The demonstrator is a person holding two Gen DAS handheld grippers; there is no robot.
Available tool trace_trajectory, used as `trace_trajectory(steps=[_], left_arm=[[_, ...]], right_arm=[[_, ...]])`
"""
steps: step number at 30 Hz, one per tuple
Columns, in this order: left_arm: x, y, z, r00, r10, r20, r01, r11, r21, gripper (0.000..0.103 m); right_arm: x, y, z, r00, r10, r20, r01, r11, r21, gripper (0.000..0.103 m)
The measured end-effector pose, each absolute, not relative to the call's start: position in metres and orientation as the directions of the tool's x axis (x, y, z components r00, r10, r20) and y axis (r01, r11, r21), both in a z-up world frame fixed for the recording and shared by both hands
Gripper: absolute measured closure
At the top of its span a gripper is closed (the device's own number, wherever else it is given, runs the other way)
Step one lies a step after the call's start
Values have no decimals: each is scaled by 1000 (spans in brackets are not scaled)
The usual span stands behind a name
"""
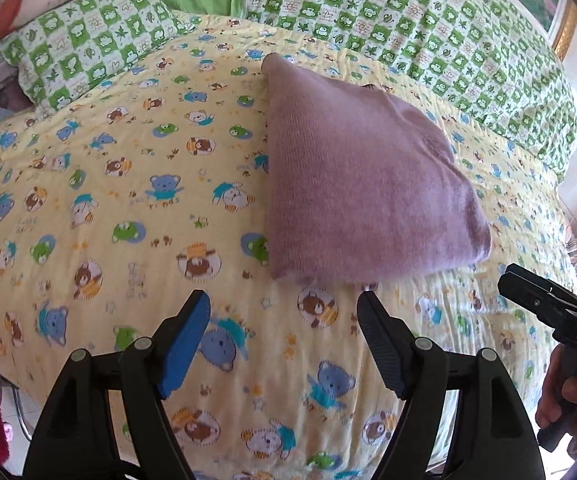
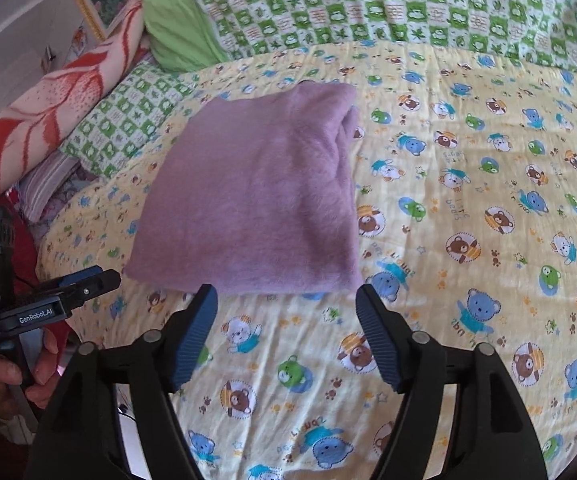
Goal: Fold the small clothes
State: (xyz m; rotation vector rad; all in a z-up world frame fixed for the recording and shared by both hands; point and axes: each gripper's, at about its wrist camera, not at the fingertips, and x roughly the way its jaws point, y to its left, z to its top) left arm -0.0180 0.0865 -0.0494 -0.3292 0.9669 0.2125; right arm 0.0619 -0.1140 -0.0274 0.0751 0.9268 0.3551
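left hand-held gripper point(image 2: 106, 278) reads "genrobot.ai"; purple garment point(image 2: 252, 196) folded.

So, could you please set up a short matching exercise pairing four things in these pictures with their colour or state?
Things:
1. folded garment
2. bear-print quilt
3. checked pillow
4. right gripper

Descriptions:
A. green and white
B. jaws open, holding nothing
C. purple, lying flat
D. yellow

Pairs: 1-C, 2-D, 3-A, 4-B
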Motion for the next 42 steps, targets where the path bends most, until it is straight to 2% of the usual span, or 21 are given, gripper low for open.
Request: trace_trajectory(steps=[11,15,27,35,42], left_arm=[[-44,76,-56,560,76,-825,-310,943,-124,27],[-40,76,-50,571,96,-815,-300,949,-98,22],[-29,68,-20,622,124,-773,-281,957,-73,19],[-25,72,-23,616,161,-771,-315,948,-53,18],[-20,68,-28,600,246,-761,-327,944,47,17]], right_arm=[[29,-99,-45,550,312,-774,-330,933,141,24],[23,-95,-43,568,308,-763,-347,930,117,18],[21,-89,-20,630,300,-717,-364,929,69,9],[24,-91,-16,653,298,-697,-358,931,63,5],[24,-85,-21,674,280,-684,-372,928,14,4]])
